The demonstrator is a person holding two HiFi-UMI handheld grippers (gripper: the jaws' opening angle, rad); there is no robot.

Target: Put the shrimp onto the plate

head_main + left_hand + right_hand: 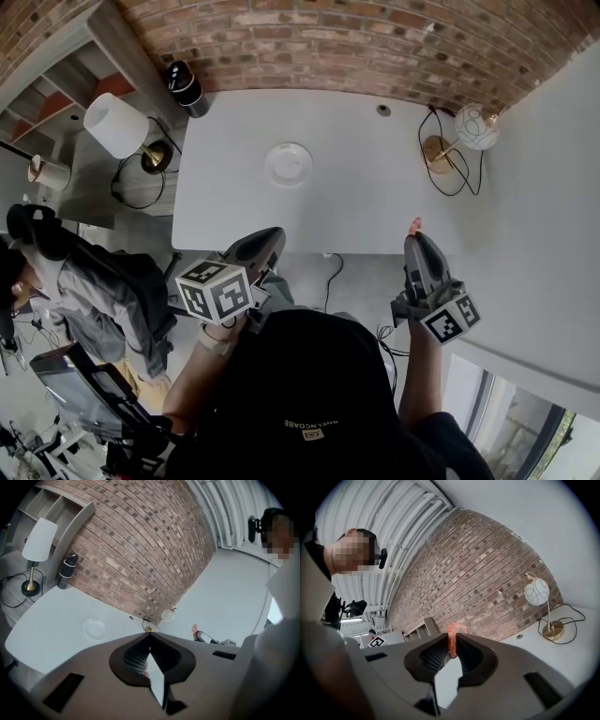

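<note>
A pink shrimp [453,637] sticks up from the tips of my right gripper [451,646], which is shut on it. In the head view that gripper [413,231] hovers at the table's front right edge with the shrimp [413,225] at its tip. The small white plate [288,164] sits near the middle of the white table [366,187], well to the left of and beyond the shrimp. My left gripper [272,236] is at the front edge, nearer than the plate, jaws together and empty. The left gripper view shows the plate [95,628] and the shrimp [194,631].
A globe lamp [475,127] with a brass base and looped cord stands at the table's back right. A dark bottle [184,86] is at the back left corner. A brick wall runs behind. A white-shaded lamp [116,127] and a seated person are off to the left.
</note>
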